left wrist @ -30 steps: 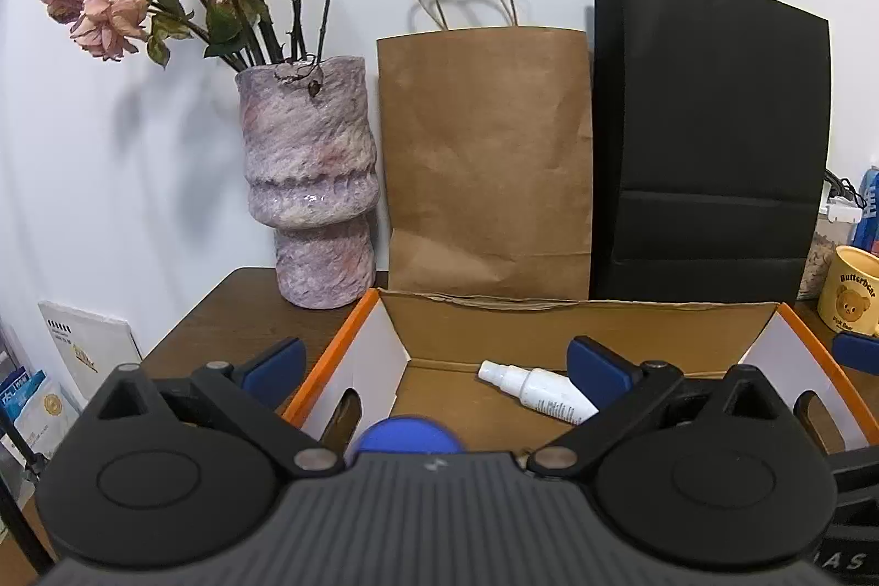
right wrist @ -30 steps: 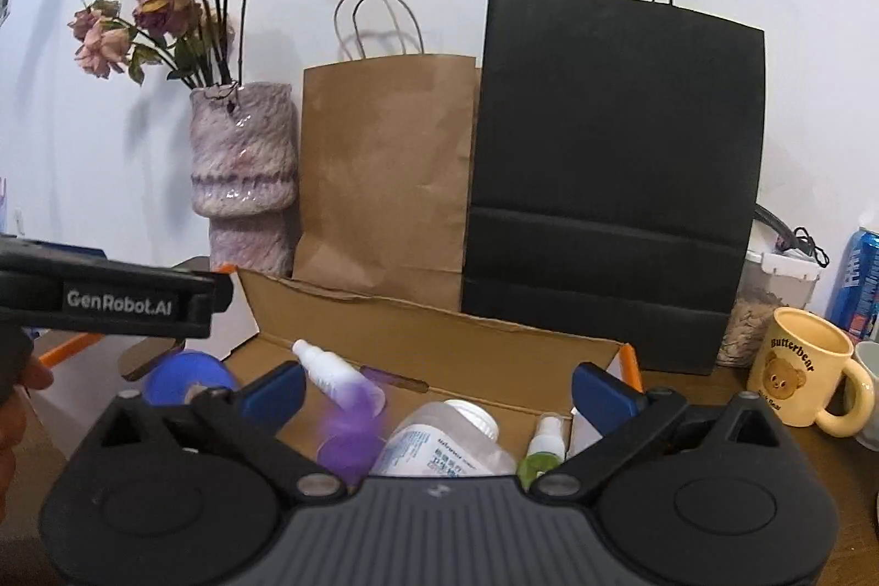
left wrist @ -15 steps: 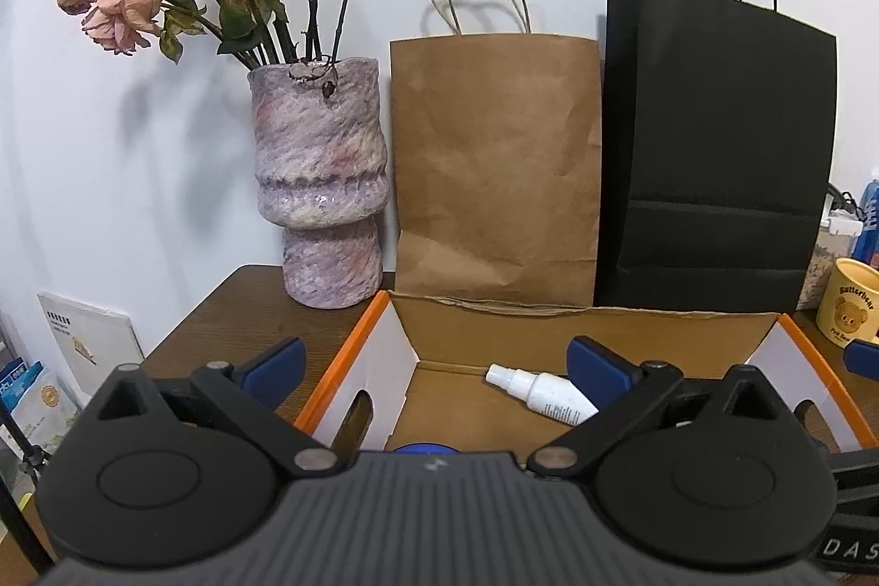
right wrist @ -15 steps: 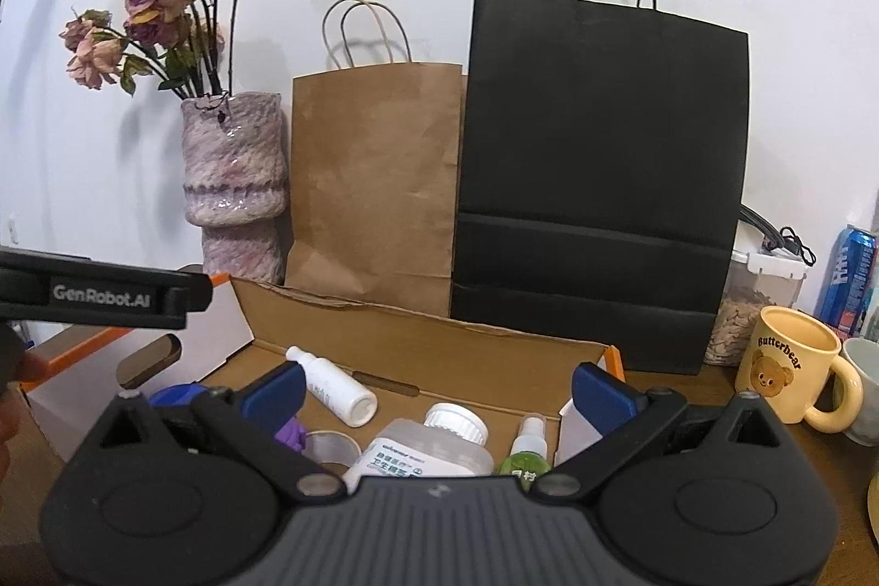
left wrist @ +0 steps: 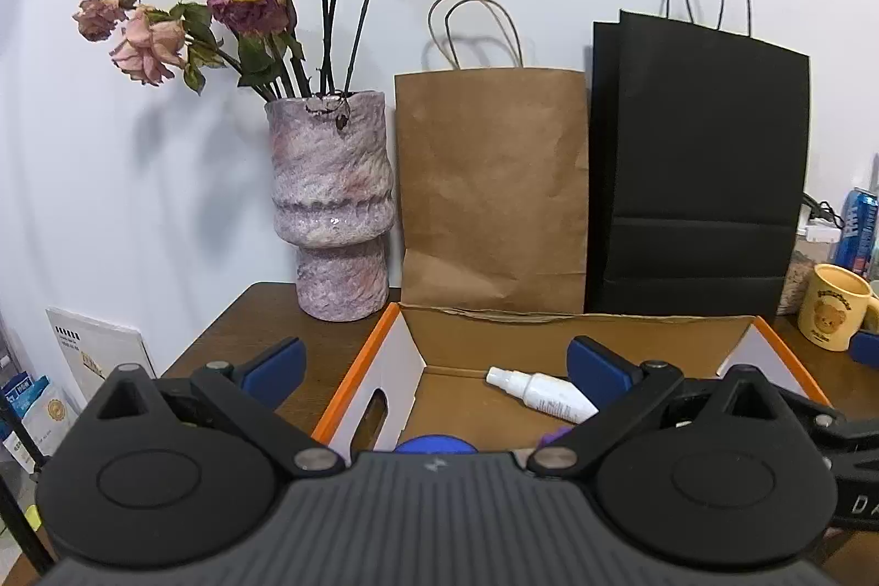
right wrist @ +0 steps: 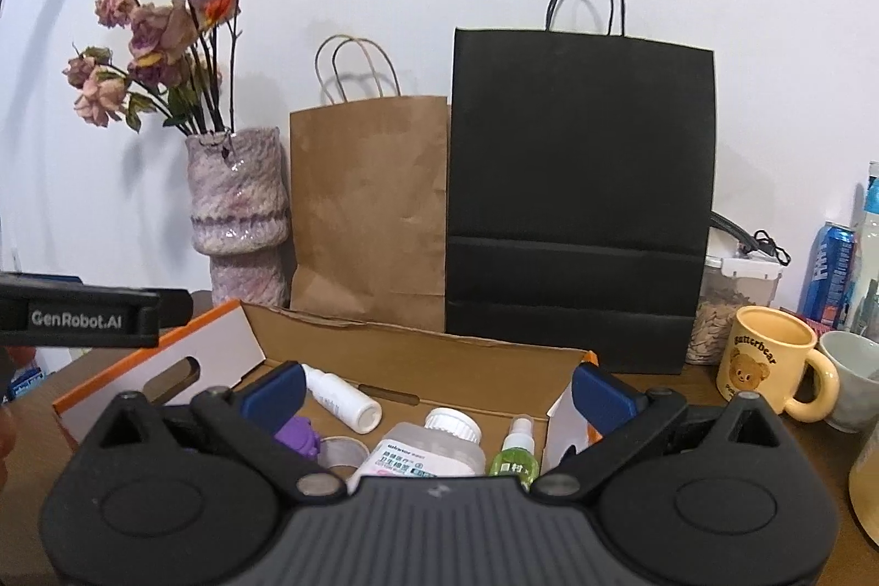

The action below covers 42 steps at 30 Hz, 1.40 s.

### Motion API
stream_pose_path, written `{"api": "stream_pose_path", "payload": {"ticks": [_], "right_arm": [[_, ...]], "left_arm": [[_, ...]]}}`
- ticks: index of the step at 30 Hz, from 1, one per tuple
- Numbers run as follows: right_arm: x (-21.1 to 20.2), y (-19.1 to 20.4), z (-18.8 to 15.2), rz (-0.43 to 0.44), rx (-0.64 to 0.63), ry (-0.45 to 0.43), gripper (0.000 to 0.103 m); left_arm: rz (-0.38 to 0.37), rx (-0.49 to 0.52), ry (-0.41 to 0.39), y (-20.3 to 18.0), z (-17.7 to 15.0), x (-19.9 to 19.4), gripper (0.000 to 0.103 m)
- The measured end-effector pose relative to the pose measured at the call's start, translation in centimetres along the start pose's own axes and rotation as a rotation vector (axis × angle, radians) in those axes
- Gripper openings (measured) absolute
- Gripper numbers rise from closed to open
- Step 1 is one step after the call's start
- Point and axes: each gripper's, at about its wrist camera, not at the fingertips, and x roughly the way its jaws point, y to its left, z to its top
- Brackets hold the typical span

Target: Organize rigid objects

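An open cardboard box [left wrist: 577,344] [right wrist: 439,358] with orange-edged flaps sits on the brown table. Inside lie a white spray bottle [left wrist: 541,394] [right wrist: 343,396], a purple object [right wrist: 299,437], a tape roll [right wrist: 340,453], a clear bottle with a white cap [right wrist: 434,448] and a small green spray bottle [right wrist: 513,451]. A blue round object [left wrist: 437,444] peeks over the left gripper's body. My left gripper [left wrist: 434,358] is open and empty above the box's left side. My right gripper [right wrist: 439,380] is open and empty above the box.
A pink vase with dried roses [left wrist: 332,207], a brown paper bag [left wrist: 491,190] and a black paper bag [left wrist: 697,174] stand behind the box against the wall. A yellow bear mug [right wrist: 774,369], a grey cup [right wrist: 857,380], a blue can [right wrist: 829,273] and a jar [right wrist: 730,306] sit right.
Both grippers have pulled back and risen from the box. The purple object, blurred between the right gripper's fingers a second ago, now lies still inside the box.
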Motion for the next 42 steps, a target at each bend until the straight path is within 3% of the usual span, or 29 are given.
{"api": "stream_pose_path", "payload": {"ticks": [19,31,42], "right_arm": [[-10.1,1.8,-2.2,-0.015,0.038,-0.007,0.103],[-17.6,3.8,-6.1,-0.006,0.024,0.036,0.103],[-21.8,4.9,-8.2,0.0,0.012,0.053,0.103]], "left_arm": [[-0.035,-0.011,-0.012,1.9,-2.4,-9.9,0.103],[-0.038,0.014,0.049,3.1,-7.3,-16.9,0.103],[-0.032,0.023,0.07,3.9,-9.9,-21.2,0.103]]}}
